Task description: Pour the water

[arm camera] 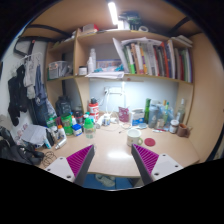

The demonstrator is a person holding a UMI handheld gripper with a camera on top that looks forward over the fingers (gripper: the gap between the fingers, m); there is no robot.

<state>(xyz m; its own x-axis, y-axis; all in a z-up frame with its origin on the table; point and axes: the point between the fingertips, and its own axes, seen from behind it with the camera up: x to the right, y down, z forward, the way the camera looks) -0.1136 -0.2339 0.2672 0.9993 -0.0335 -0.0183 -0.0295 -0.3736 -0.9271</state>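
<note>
Hovering wide open over a pale wooden desk (110, 160), the gripper (111, 152) gripping nothing, its pink pads (62, 163) facing each other across bare desktop. Standing just ahead of the right fingertip, a small white cup-like container (133, 137), with a round magenta object (150, 142) lying just beside it on the desk. Crowding the desk beyond the left fingertip, a cluster of bottles and jars (80, 124), among them a green-capped one (88, 125); too small to tell which of these is holding water. Lining the back of the desk further right, more bottles and small containers (160, 115), standing against the wall. Rising above the desk, a wooden shelf unit (100, 76) carrying a row of upright books (155, 58) on the right and a white bottle (92, 62) and boxes on the left. Glowing overhead, a bright strip light (113, 12). Hanging at the far left beside the desk, dark clothing (18, 92).
</note>
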